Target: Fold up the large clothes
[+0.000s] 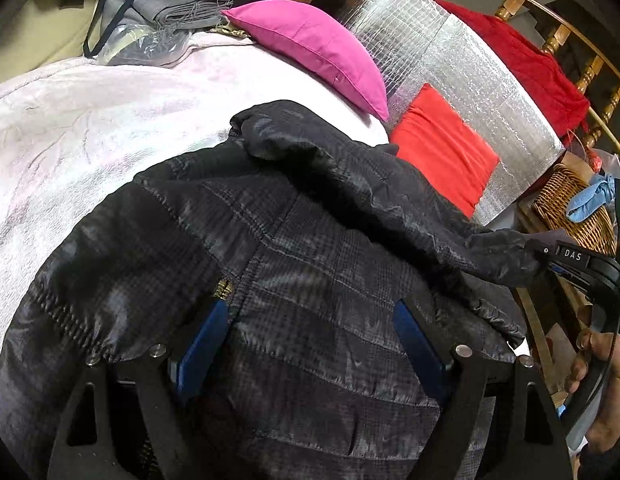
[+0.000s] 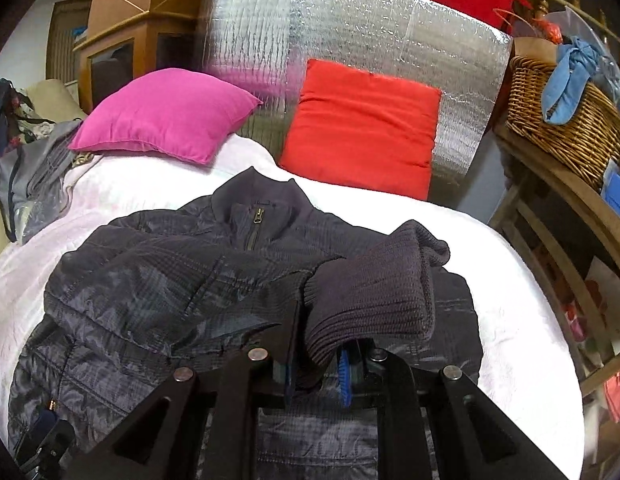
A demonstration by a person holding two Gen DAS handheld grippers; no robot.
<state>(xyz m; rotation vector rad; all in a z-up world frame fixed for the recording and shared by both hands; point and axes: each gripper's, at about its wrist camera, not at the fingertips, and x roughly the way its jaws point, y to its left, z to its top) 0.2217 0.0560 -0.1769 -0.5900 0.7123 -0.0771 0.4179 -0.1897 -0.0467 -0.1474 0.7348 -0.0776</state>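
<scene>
A dark quilted jacket (image 2: pixel 157 280) lies spread over a pale blanket (image 2: pixel 510 320) and fills the lower middle of both views. In the right wrist view its collar and zip sit at the centre of the frame, pointing toward the upper part of the picture, where a pink pillow (image 2: pixel 169 114) lies at upper left and a red pillow (image 2: pixel 362 128) leans on a silver foil sheet (image 2: pixel 370 28) at upper centre.

The right gripper (image 2: pixel 316 376) sits at the bottom centre of that view with its jaws pressed close together, pinching the ribbed cuff (image 2: pixel 370 292) of a jacket sleeve; the cuff bunches up just above the fingers. In the left wrist view this same gripper shows at the right edge, the sleeve (image 1: pixel 390 184) stretched across the jacket toward it, and a hand (image 1: pixel 602 384) around its handle at lower right.

The left gripper (image 1: pixel 314 332) is at the bottom of its own view, jaws spread wide, blue fingers (image 1: pixel 203 344) low over the jacket body with fabric between them but nothing pinched.

A wicker basket (image 2: pixel 566 120) with a blue cloth (image 2: pixel 570 80) draped on it stands at the right edge, and folded grey cloth (image 1: pixel 177 4) lies at upper left of the left wrist view
</scene>
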